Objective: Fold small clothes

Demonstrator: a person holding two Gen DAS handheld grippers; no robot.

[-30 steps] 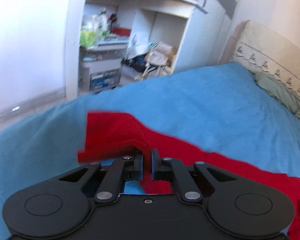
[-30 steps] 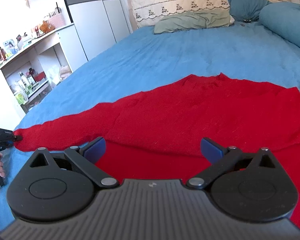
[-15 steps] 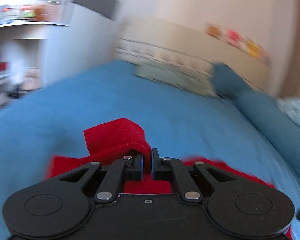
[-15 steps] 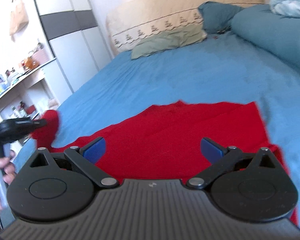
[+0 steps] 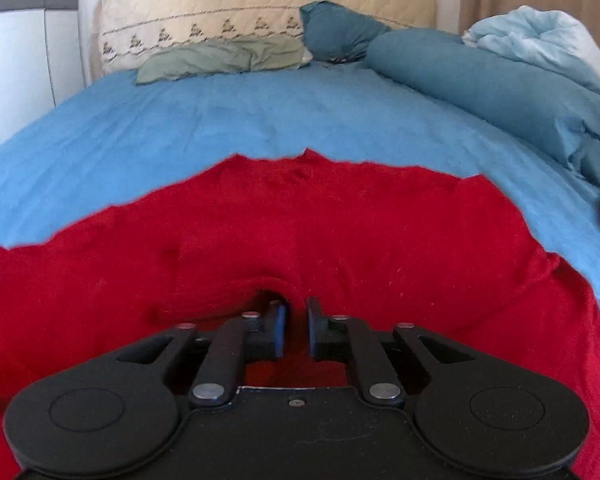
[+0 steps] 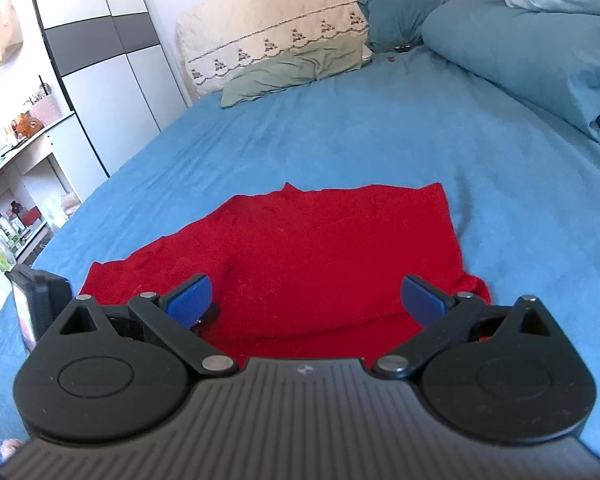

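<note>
Sweater (image 5: 340, 240), red, lies spread on the blue bedsheet (image 5: 180, 128), filling the lower half of the left wrist view and the lower centre of the right wrist view (image 6: 320, 248). In the left wrist view the left gripper (image 5: 297, 328) sits at bottom centre, low over the cloth, its jaws drawn close with only a narrow gap; a raised fold of red fabric arches just ahead of the fingertips and red shows between them, but whether they pinch it I cannot tell. In the right wrist view the right gripper (image 6: 306, 300) is at the bottom, jaws spread wide with blue pads (image 6: 190, 300) on either side, holding nothing; the sweater lies just ahead of and under it. Part of the left gripper (image 6: 40, 300) shows at the left edge of that view, beside the sweater's left end. A green pillow (image 5: 224, 58) and teal bolster (image 5: 480, 88) lie in the upper frame.
</note>
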